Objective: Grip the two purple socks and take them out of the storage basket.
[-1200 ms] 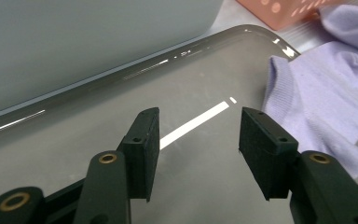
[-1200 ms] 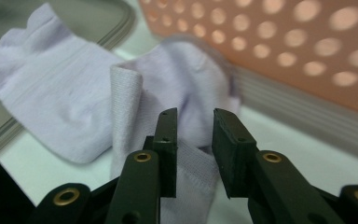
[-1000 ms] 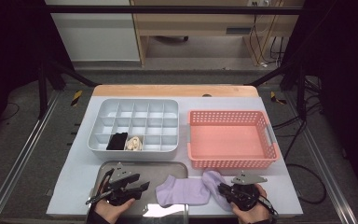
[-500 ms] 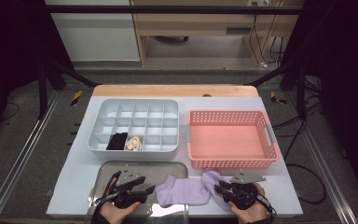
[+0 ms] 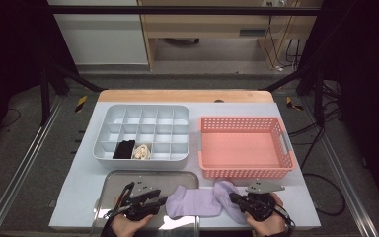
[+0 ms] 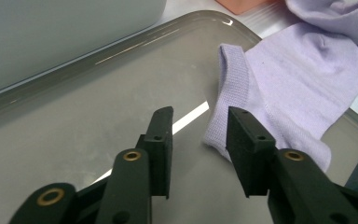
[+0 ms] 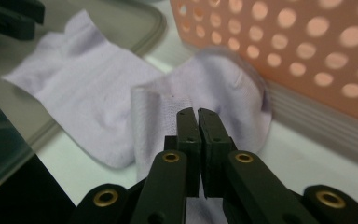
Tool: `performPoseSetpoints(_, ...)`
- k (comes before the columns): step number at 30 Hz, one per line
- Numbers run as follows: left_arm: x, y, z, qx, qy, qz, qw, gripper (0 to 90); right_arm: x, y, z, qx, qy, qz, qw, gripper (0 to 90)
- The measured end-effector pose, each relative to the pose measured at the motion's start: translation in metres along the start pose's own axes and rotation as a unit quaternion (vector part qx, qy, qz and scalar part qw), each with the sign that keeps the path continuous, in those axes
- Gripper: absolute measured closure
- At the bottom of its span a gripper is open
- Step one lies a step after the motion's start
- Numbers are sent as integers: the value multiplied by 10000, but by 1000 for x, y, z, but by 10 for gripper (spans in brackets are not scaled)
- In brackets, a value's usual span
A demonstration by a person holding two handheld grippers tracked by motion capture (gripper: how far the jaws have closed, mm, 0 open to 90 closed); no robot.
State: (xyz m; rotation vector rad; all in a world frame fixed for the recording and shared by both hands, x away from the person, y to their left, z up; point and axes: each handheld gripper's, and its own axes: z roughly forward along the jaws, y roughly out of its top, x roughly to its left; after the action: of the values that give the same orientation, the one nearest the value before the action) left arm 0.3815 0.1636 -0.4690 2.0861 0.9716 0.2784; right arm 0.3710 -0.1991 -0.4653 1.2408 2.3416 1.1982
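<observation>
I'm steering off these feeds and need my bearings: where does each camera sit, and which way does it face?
High view: above the person's side, facing forward and down on the table; both hands, left gripper and right gripper show at the bottom.
Left gripper view: rides the left gripper, looking along its open jaws over the grey tray to the lilac sock.
Right gripper view: rides the right gripper, jaws closed, facing the sock and pink basket.
All three share the sock.

Your left gripper sits over the grey tray, its tips just beside the lilac sock. Your right gripper rests at the sock's other end, below the pink basket.
</observation>
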Motion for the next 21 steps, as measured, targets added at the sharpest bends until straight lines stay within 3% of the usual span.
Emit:
performPoseSetpoints(5,-2,1,3,38,-59,-11,10000,664,3,19,-16,-544,140,125,9983,890)
performPoseSetpoints(7,-3,1,4,48,-77,-14,10000,667,4,22,-18,-596,156,128,9980,891)
performPoseSetpoints(10,-3,1,6,85,-64,19,9999,667,17,38,-16,-776,301,63,9965,892)
performPoseSetpoints(13,-3,1,7,104,-62,46,9999,667,29,44,-10,-729,339,-3,9968,892)
performPoseSetpoints(14,-3,0,7,113,-56,39,9999,667,45,47,4,-556,420,-92,9975,891)
performPoseSetpoints(21,-1,1,3,53,8,44,10000,658,78,43,46,-4,685,-346,9970,885)
